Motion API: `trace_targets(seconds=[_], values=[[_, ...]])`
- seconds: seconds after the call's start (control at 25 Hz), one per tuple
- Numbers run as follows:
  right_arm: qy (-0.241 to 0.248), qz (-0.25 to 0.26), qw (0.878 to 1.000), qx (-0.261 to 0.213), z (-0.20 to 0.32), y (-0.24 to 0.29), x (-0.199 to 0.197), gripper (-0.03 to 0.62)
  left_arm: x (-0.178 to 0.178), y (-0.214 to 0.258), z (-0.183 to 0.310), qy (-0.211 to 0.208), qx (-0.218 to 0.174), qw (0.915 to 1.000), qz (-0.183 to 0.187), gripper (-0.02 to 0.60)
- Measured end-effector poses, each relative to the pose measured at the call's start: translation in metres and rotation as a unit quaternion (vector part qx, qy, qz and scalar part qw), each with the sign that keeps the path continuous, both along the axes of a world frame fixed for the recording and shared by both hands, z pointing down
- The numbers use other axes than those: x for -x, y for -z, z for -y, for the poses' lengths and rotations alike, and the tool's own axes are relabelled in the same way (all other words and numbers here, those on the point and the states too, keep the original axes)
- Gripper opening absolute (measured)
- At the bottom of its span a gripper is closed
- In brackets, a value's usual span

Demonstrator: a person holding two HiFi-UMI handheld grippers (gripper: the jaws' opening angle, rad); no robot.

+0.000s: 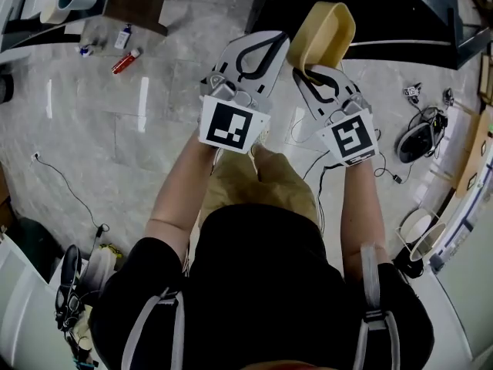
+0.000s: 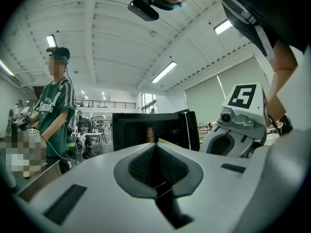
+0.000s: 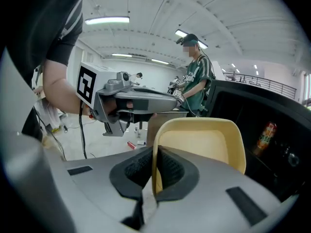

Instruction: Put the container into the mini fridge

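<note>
My right gripper (image 3: 156, 155) is shut on the side wall of a pale yellow container (image 3: 200, 139), a shallow open tub held on edge. In the head view the container (image 1: 323, 31) sticks up past my right gripper (image 1: 312, 72), close to the black mini fridge (image 1: 370, 6). The mini fridge (image 2: 148, 129) stands with its door open and a can (image 2: 150, 133) inside; in the right gripper view the fridge (image 3: 265, 115) is just to the right of the tub. My left gripper (image 2: 156, 148) is shut with nothing in it and hangs beside the right one (image 1: 262, 46).
A person in a green shirt (image 2: 56, 115) stands at a bench left of the fridge. Cables (image 1: 69, 191), a red marker (image 1: 125, 61), small bottles and headphones (image 1: 420, 137) lie on the grey floor. White rolls (image 1: 420, 233) stand at the right.
</note>
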State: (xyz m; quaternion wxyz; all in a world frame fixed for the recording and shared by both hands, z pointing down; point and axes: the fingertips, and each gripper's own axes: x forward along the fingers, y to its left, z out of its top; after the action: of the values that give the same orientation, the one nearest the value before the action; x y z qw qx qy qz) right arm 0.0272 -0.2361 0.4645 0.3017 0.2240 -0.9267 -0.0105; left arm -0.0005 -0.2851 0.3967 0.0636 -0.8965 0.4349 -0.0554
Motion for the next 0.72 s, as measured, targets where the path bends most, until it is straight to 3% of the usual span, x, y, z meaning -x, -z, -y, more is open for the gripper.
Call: trace_targets(seconds=[0.28, 0.72], values=[[0.045, -0.078, 0.996, 0.020, 0.037, -0.043, 0.000, 0.037, 0.002, -0.036, 0.018, -0.015, 0.008, 0.9998, -0.011, 0.023], [0.115, -0.170, 0.978, 0.044, 0.113, -0.109, -0.024, 0.037, 0.000, -0.085, 0.065, 0.039, 0.027, 0.9986, -0.024, 0.025]])
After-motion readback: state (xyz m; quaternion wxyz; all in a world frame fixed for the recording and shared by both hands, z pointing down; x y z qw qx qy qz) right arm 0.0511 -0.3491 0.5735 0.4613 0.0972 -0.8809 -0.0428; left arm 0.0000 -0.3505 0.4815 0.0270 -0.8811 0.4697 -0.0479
